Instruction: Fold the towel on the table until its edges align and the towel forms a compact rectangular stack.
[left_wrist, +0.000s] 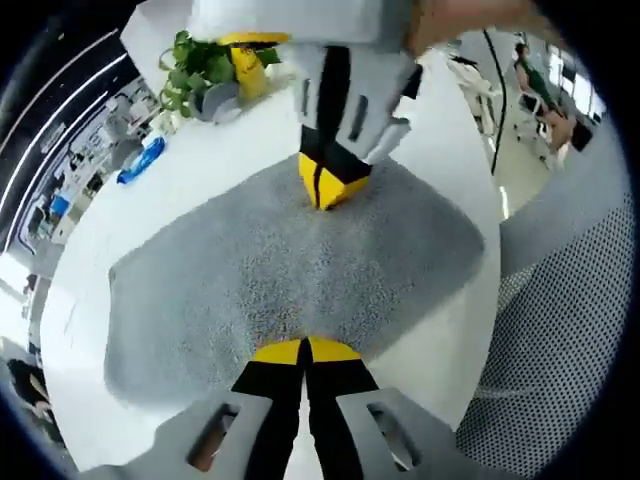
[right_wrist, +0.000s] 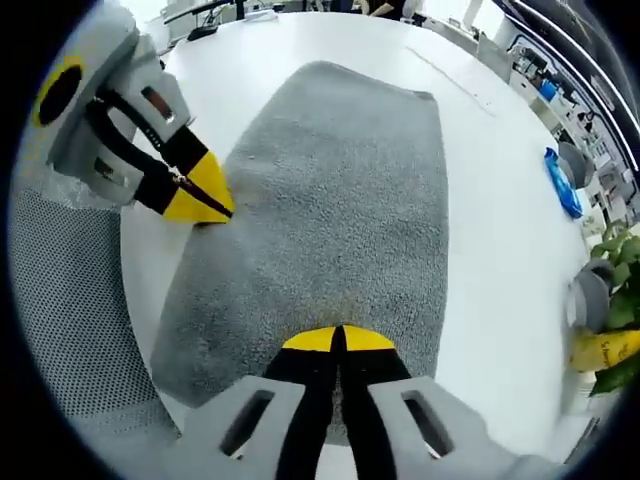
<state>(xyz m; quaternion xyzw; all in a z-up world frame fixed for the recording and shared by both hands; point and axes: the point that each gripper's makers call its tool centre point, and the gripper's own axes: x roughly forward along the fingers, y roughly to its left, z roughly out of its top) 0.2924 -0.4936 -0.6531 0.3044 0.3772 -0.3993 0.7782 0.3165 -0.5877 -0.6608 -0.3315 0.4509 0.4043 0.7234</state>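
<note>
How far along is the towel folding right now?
Early stage. The grey towel lies in a rough oblong on the white table, not yet a compact stack. The left tool and right tool are each closed at opposite towel edges. The aligning folds remain.

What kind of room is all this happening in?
Probably an open office or lab: a large white table holding a grey fluffy towel, a small green potted plant, and in the background a seated person at other desks.
</note>
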